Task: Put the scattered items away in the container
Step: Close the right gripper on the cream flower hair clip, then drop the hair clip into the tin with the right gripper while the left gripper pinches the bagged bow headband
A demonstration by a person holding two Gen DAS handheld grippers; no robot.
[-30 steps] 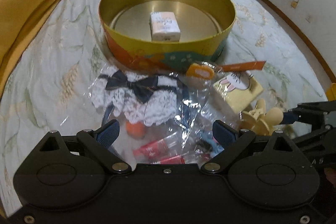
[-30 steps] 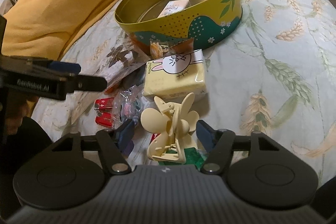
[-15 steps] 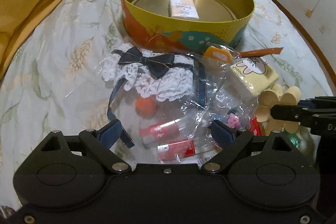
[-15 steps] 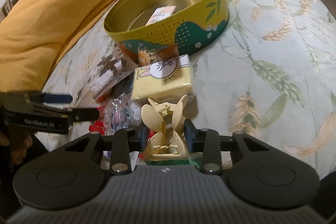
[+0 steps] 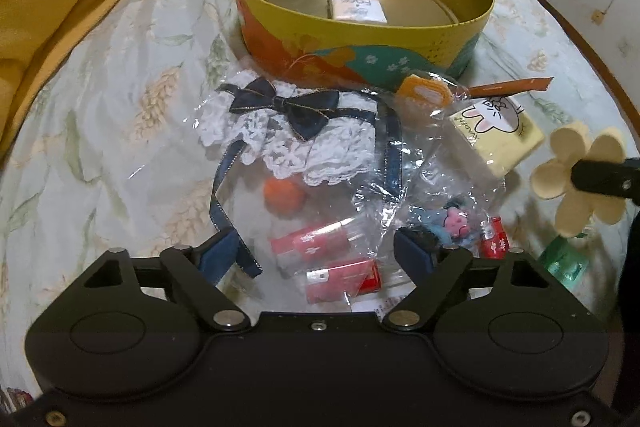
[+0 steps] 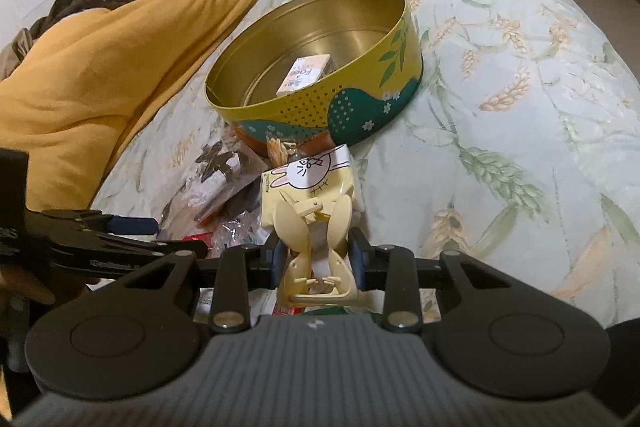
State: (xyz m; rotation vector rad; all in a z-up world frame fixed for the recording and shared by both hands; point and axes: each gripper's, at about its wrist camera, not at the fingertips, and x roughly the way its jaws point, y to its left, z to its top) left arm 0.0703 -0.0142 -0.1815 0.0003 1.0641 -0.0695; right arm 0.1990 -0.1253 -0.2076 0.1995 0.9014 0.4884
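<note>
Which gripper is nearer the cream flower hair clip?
Right. The right gripper is shut on the hair clip; the left gripper, closing, hovers over bagged red tubes beside it.

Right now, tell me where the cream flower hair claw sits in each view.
Left wrist view: the cream flower hair claw is at the right edge, clamped by the right tool, beside the bunny tissue pack.
Right wrist view: lower centre, the claw pinched in the right tool.
Shared landmark: the round yellow tin.
</note>
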